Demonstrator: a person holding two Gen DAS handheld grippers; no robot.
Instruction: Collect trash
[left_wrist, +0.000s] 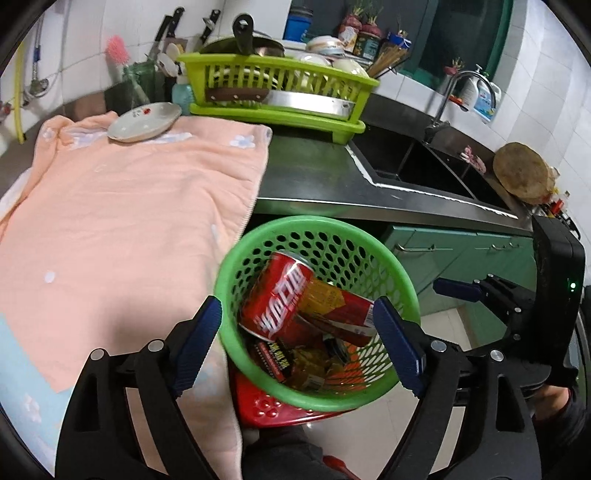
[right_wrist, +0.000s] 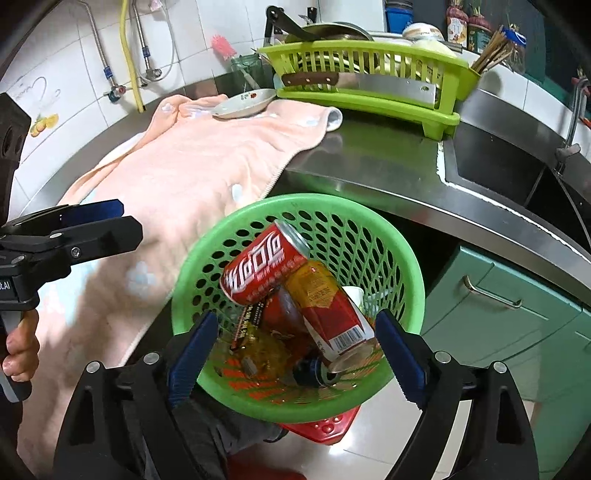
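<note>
Steel counter (left_wrist: 332, 177) under peach towel (left_wrist: 147, 206); white-tiled wall (right_wrist: 74, 66) behind.

Left tongs (left_wrist: 299, 339) spread wide above green perforated basket (left_wrist: 402, 284), nothing between the pads. Inside, red cola can (left_wrist: 277, 299) leaning on yellow-and-red can (left_wrist: 340, 306), dark wrappers (left_wrist: 295, 365) beneath. Peach towel (left_wrist: 140, 221) draped over steel table (left_wrist: 314, 177); right tongs (left_wrist: 461, 290) off to the right.
</note>
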